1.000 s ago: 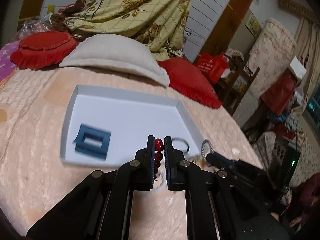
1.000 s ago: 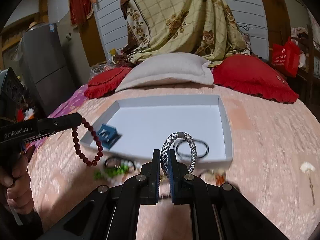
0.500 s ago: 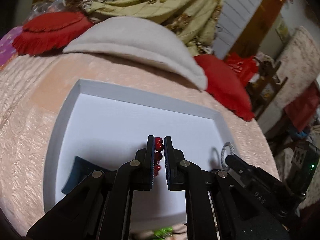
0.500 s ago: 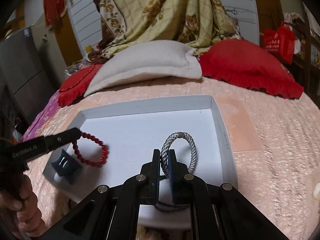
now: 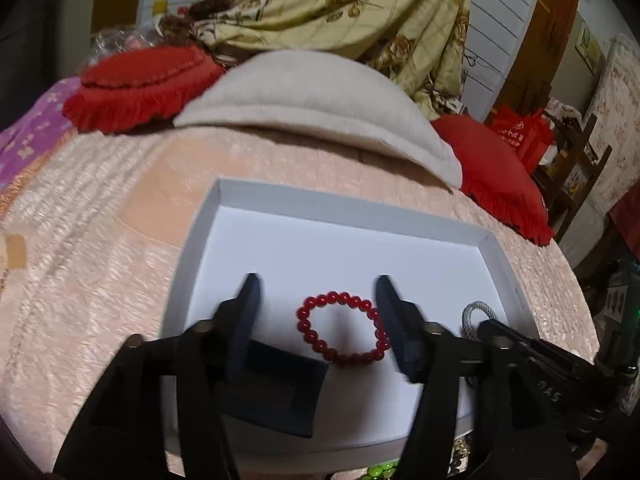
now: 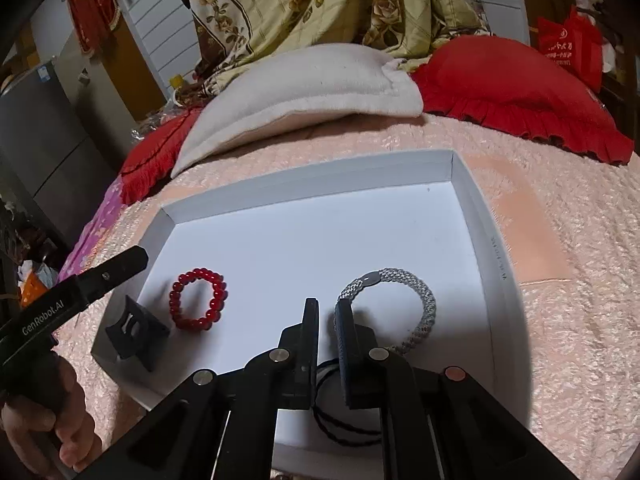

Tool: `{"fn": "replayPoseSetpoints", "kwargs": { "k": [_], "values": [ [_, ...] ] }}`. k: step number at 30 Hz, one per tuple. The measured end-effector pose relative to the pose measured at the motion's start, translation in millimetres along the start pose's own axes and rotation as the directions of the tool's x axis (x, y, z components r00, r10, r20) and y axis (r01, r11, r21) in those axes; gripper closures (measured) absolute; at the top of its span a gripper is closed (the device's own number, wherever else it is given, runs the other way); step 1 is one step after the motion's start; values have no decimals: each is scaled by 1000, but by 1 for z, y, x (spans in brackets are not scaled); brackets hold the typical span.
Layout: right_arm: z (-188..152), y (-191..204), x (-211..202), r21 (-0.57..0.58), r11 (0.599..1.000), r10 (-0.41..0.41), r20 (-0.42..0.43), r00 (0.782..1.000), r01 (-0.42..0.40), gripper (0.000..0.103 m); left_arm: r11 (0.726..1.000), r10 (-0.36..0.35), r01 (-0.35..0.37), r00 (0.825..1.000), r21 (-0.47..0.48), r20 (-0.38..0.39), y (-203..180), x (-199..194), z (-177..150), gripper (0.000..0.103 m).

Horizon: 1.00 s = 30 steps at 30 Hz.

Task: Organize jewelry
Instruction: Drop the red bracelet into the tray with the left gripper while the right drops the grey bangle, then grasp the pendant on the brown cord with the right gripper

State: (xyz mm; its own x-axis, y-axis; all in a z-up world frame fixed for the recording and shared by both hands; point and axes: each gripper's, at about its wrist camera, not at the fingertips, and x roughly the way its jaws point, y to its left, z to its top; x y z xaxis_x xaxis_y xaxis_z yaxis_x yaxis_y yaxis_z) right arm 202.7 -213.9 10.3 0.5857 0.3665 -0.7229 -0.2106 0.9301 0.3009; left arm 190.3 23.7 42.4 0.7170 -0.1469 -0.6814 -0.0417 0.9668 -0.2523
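Observation:
A white shallow box lies on a pink bedspread. A red bead bracelet lies flat on the box floor. My left gripper is open wide above it, one finger on each side, holding nothing. A grey braided bracelet lies in the box's right part. My right gripper is slightly open just left of it, and the bracelet is free of the pads. A dark blue holder sits in the near left corner. A black cord loop lies under my right gripper.
A beige pillow and red cushions lie beyond the box. Green beads lie on the bedspread in front of the box. A floral blanket hangs behind.
Both grippers moved over the box and opened. The red bracelet dropped from my left gripper onto the box floor. The grey bracelet came out of my right gripper and lies in the box.

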Motion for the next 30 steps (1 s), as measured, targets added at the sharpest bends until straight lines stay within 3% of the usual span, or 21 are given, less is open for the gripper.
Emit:
{"fn": "replayPoseSetpoints", "kwargs": {
  "k": [3, 7, 10, 15, 17, 20, 22, 26, 30],
  "values": [
    [0, -2, -19, -7, 1000, -16, 48, 999, 16, 86, 1000, -7, 7, 998, 5, 54, 1, -16, 1, 25],
    [-9, -5, -59, -11, 999, -38, 142, 989, 39, 59, 997, -77, 73, 990, 38, 117, -1, -37, -4, 24],
    [-26, -6, -88, -31, 998, -48, 181, 982, 55, 59, 991, -84, 71, 991, 112, 109, -4, -53, -13, 24],
    [-66, -8, -114, -49, 993, -104, 125, 987, 110, 59, 981, -28, 8, 995, 193, 99, -6, -85, -37, 24],
    [-84, -14, -118, -50, 991, -123, 89, 988, 128, 59, 982, -26, 13, 997, 188, 68, -3, -92, -49, 24],
    [-109, -20, -119, -63, 988, -139, 36, 990, 141, 59, 992, -67, 66, 998, 106, 10, 11, -99, -69, 24],
    [-120, -16, -117, -113, 984, -135, 16, 991, 136, 59, 996, -50, 50, 999, 67, -15, 16, -100, -80, 24],
    [-138, -9, -106, -185, 978, -111, -47, 993, 101, 59, 991, -1, 2, 1000, 136, -4, 4, -101, -91, 24],
    [-130, -16, -106, -133, 986, -106, -16, 994, 103, 59, 980, 33, -36, 999, 196, 18, -2, -99, -92, 24]
  ]
}}
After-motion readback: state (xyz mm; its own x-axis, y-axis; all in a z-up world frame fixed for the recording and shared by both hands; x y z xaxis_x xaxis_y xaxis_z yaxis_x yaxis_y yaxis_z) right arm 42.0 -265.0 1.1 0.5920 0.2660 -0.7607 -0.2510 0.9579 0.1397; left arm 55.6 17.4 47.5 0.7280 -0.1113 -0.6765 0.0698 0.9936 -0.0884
